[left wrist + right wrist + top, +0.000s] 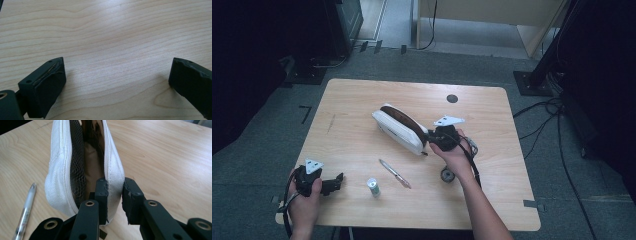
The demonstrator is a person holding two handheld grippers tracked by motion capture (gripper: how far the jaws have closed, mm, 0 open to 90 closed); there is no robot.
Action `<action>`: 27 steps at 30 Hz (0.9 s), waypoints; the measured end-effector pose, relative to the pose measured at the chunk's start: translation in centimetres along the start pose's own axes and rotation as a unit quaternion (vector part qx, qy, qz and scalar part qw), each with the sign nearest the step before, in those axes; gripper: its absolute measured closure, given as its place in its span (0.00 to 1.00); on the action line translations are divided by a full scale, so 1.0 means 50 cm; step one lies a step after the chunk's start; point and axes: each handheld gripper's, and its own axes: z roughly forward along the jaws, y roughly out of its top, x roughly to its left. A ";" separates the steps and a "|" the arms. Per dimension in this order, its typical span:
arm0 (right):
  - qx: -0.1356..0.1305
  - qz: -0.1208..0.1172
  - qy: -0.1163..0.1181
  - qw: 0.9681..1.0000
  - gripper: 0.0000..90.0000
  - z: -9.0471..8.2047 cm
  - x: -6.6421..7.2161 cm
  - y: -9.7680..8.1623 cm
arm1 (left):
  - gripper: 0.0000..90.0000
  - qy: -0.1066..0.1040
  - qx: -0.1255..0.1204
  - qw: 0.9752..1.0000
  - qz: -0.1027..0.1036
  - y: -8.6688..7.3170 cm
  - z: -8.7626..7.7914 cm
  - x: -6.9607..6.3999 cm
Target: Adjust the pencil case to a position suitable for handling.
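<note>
A white zip pouch (399, 129) with a brown lining lies open on the wooden table (362, 100), running diagonally near the middle. My right gripper (431, 139) is at the pouch's near end. In the right gripper view the pouch (60, 170) gapes open, and my right gripper (115, 187) is shut on its right wall, one jaw inside and one outside. My left gripper (337, 181) rests near the table's front left corner. In the left gripper view it (117, 72) stands open over bare wood with nothing between its fingers.
A clear pen (394, 173) lies in front of the pouch, also seen as the pen (25, 210) left of the right jaws. A small white cylinder (373, 187) stands near it. A small dark round object (447, 174) sits by the right wrist. A dark hole (452, 98) marks the table's far side.
</note>
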 end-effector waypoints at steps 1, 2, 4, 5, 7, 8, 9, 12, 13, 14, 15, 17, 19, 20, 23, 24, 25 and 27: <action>0.000 0.000 0.000 1.000 0.84 0.000 0.000 0.000 | 0.01 0.000 0.000 1.000 0.000 0.000 0.000 0.000; -0.001 -0.001 -0.001 1.000 0.84 -0.006 0.000 -0.005 | 0.01 0.000 0.000 1.000 0.000 0.000 0.000 0.000; -0.001 0.001 0.000 1.000 0.83 -0.024 0.003 -0.021 | 0.01 0.000 0.000 1.000 0.000 0.000 0.000 0.000; -0.001 0.001 0.000 1.000 0.83 -0.024 0.003 -0.021 | 0.01 0.000 0.000 1.000 0.000 0.000 0.000 0.000; -0.002 0.004 0.002 1.000 0.83 -0.042 0.008 -0.036 | 0.01 0.000 0.000 1.000 0.000 0.000 0.000 0.000; -0.003 0.006 0.001 1.000 0.83 -0.047 0.011 -0.040 | 0.01 0.000 0.000 1.000 0.000 0.000 0.000 0.000; -0.003 0.007 0.003 1.000 0.83 -0.052 0.013 -0.045 | 0.01 0.000 0.000 1.000 0.000 0.000 0.000 0.000; -0.003 0.007 0.008 1.000 0.83 -0.064 0.022 -0.056 | 0.01 0.000 0.000 1.000 0.000 0.000 0.000 0.000; -0.002 0.008 0.010 1.000 0.83 -0.068 0.027 -0.059 | 0.01 0.000 0.000 1.000 0.000 0.000 0.000 0.000; -0.002 0.005 0.011 1.000 0.83 -0.073 0.030 -0.063 | 0.01 0.000 0.000 1.000 0.000 0.000 0.000 0.000; -0.002 0.005 0.011 1.000 0.83 -0.073 0.030 -0.063 | 0.01 0.000 0.000 1.000 0.000 0.000 0.000 0.000; -0.003 0.008 0.013 1.000 0.83 -0.087 0.040 -0.074 | 0.01 0.000 0.000 1.000 0.000 0.000 0.000 0.000; -0.005 0.008 0.013 1.000 0.83 -0.090 0.042 -0.078 | 0.01 0.000 0.000 1.000 0.000 0.000 0.000 0.000; -0.005 0.007 0.015 1.000 0.83 -0.093 0.043 -0.082 | 0.01 0.000 0.000 1.000 0.000 0.000 0.000 0.000; -0.009 0.012 0.014 1.000 0.79 -0.101 0.044 -0.091 | 0.01 0.000 0.000 1.000 0.000 0.000 0.000 0.000; -0.011 0.015 0.017 1.000 0.77 -0.103 0.044 -0.091 | 0.01 0.000 0.000 1.000 0.000 0.000 0.000 0.000; -0.013 0.014 0.018 1.000 0.75 -0.106 0.043 -0.091 | 0.01 0.000 0.000 1.000 0.000 0.000 0.000 0.000; -0.020 0.015 0.019 1.000 0.70 -0.114 0.042 -0.090 | 0.01 0.000 0.000 1.000 0.000 0.000 0.000 0.000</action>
